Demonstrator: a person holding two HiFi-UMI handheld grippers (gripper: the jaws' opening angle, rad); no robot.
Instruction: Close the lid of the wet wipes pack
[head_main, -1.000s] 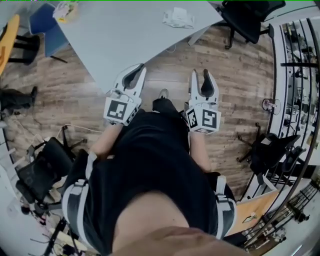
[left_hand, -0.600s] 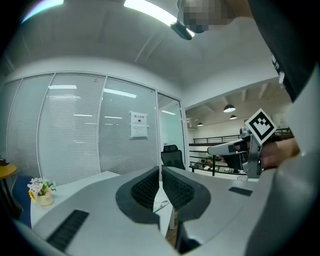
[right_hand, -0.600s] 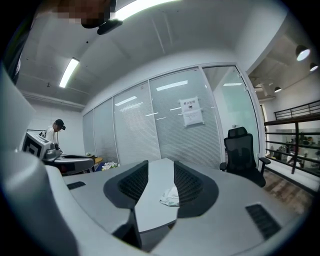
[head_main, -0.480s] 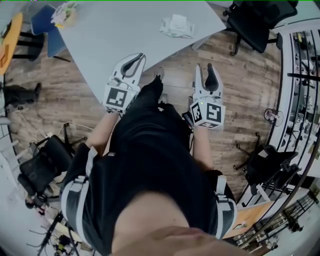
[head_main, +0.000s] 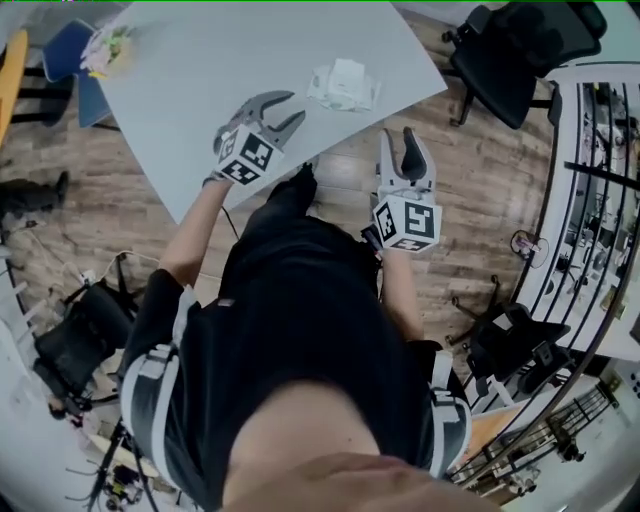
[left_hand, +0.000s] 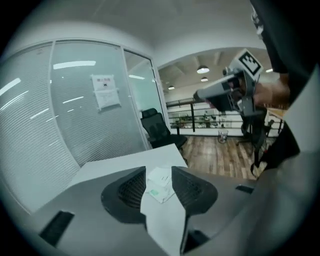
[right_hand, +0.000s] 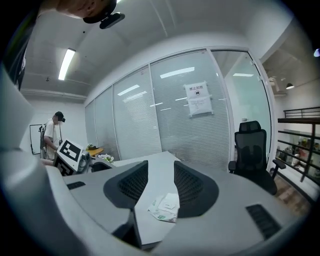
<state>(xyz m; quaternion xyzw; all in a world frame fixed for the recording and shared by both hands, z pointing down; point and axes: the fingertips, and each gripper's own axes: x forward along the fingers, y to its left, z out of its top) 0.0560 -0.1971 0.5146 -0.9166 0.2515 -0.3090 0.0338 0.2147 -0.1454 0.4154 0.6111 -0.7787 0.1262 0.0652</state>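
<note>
The wet wipes pack (head_main: 343, 85) lies on the grey table (head_main: 200, 60) near its right corner; it is white with green print and a white flap on top. My left gripper (head_main: 290, 108) hovers over the table just left of the pack. Its jaws are opening, with nothing between the pads. In the left gripper view the pack (left_hand: 160, 184) shows beyond the gap of the left gripper (left_hand: 159, 170). My right gripper (head_main: 397, 140) stands open off the table's edge, over the floor, empty. The right gripper view shows the pack (right_hand: 165, 207) ahead of the right gripper (right_hand: 161, 164).
A black office chair (head_main: 510, 50) stands right of the table. A blue chair (head_main: 65, 55) and a yellow-green bundle (head_main: 105, 45) are at the table's far left corner. Metal shelving (head_main: 600, 150) lines the right. Another person (right_hand: 52, 135) stands far off by the glass wall.
Both grippers have moved forward toward the table. The left one has come over the tabletop, rolled, and spread its jaws. The pack now lies closer to both.
</note>
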